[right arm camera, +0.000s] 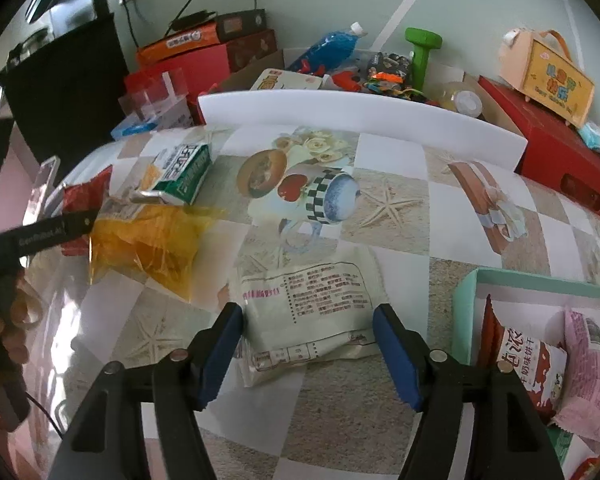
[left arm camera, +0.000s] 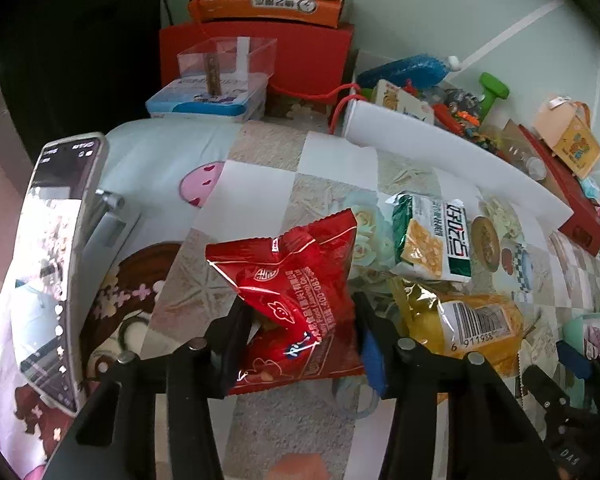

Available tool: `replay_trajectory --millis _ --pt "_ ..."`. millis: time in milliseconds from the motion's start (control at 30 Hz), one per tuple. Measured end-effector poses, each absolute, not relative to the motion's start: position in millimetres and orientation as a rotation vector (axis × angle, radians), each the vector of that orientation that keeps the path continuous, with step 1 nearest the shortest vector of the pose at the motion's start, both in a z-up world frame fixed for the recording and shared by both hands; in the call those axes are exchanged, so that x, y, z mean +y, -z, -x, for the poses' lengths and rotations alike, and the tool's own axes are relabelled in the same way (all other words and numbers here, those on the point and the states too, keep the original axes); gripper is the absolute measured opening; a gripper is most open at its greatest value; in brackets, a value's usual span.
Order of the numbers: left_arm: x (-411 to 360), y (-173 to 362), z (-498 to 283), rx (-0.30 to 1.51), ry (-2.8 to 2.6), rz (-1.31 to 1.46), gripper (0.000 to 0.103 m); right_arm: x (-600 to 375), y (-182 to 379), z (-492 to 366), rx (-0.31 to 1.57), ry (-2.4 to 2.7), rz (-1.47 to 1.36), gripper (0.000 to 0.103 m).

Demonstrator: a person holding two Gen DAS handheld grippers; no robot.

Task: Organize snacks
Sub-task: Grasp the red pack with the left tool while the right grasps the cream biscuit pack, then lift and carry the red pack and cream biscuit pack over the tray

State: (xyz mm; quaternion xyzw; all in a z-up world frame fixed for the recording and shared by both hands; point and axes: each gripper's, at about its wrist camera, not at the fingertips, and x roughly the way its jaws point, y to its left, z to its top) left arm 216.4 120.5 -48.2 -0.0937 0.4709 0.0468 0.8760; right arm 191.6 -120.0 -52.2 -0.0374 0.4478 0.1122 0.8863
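Observation:
My left gripper (left arm camera: 300, 336) has a red snack packet (left arm camera: 296, 280) between its fingers, which press its sides; the packet seems lifted a little off the patterned tablecloth. A yellow packet (left arm camera: 472, 324) and a green-and-white packet (left arm camera: 432, 236) lie to its right. My right gripper (right arm camera: 308, 344) is open around a cream-white packet (right arm camera: 308, 312) lying flat, jaws apart on either side and not pressing it. A mint-green tray (right arm camera: 500, 280) at the right holds a red-and-white biscuit packet (right arm camera: 528, 364) and a pink packet (right arm camera: 588, 368).
A phone on a stand (left arm camera: 56, 264) stands at the left. A white foam board (right arm camera: 360, 120) runs along the back of the cloth. Behind it are red boxes (right arm camera: 560, 148), a blue bottle (right arm camera: 332, 48), a green dumbbell (right arm camera: 422, 56) and a clear plastic box (left arm camera: 228, 64).

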Motion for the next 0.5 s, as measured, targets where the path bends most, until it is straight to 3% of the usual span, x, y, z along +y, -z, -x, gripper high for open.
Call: replay_trajectory --millis 300,500 --pt "120 46 -206 1.048 -0.153 0.247 0.050 -109 58 -190 0.917 -0.222 0.161 0.076" --pt "114 40 -194 1.068 -0.162 0.272 0.050 -110 59 -189 0.913 -0.200 0.150 0.072"
